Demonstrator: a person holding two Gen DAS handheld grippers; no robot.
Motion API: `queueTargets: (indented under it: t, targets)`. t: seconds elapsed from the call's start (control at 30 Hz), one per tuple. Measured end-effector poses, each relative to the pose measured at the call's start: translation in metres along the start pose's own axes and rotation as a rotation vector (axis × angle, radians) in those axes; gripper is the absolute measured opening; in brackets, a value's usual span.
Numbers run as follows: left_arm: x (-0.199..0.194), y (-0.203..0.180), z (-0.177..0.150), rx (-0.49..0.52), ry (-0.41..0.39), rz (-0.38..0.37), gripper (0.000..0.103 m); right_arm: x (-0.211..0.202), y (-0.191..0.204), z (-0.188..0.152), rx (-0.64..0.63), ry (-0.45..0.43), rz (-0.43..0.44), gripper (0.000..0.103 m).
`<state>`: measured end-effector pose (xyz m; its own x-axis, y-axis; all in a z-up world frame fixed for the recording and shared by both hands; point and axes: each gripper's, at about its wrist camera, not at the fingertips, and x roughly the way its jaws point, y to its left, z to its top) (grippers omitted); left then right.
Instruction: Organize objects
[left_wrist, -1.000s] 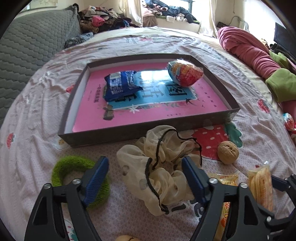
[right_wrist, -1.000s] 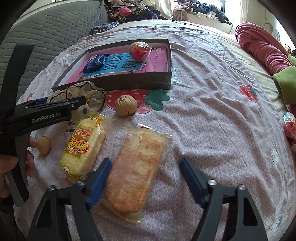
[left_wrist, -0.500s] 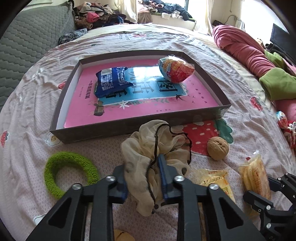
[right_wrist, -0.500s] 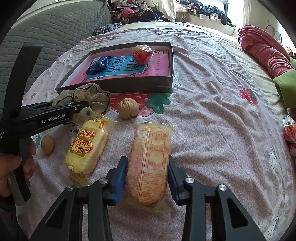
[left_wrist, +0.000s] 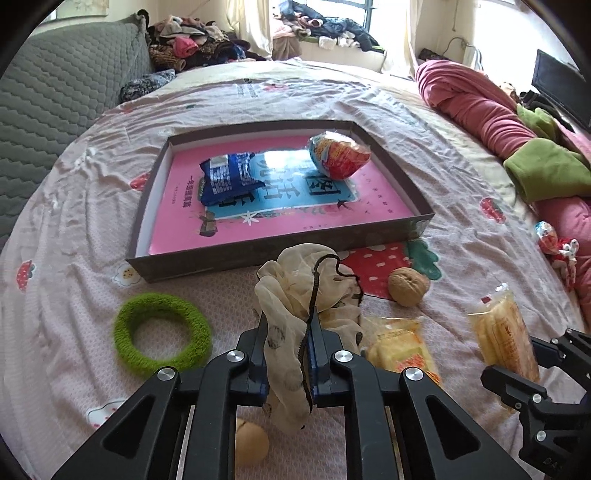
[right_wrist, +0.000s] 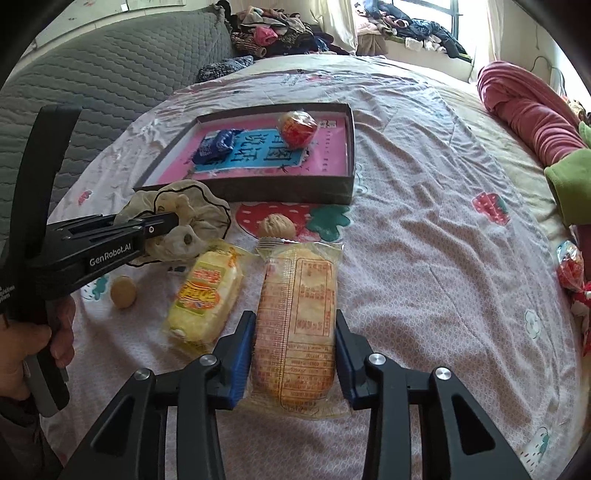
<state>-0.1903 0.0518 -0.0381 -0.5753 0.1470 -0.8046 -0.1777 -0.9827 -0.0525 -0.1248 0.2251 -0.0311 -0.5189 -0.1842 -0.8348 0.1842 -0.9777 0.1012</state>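
Cream scrunchie (left_wrist: 295, 314) pinched in left hand-held gripper (left_wrist: 287, 336) (bed).

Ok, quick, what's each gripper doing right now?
Left gripper: shut on the cream scrunchie.
Right gripper: shut on the rice cracker packet.

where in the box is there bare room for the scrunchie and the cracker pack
Inside the box, the front strip is bare, nearest the wall, below the blue packet and red snack ball. In front of the box it is crowded: walnut, yellow cake pack, green ring.
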Motion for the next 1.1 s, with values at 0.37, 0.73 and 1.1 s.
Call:
queueTargets:
  t: [0.37,0.73,1.1]
  targets:
    - [-0.049,0.002,-0.001,0.007,-0.054,0.011,0.015,-0.035,0.020,0.004,-0.030,-0.051,0.014,0.040]
    - [-0.097,0.006,-0.001,0.009,-0.110,0.029,0.015,-0.070,0.041,0.012,-0.058,-0.109,0.024,0.040]
    - [-0.117,0.019,0.001,0.004,-0.133,0.054,0.015,-0.089,0.057,0.019,-0.088,-0.138,0.029,0.040]
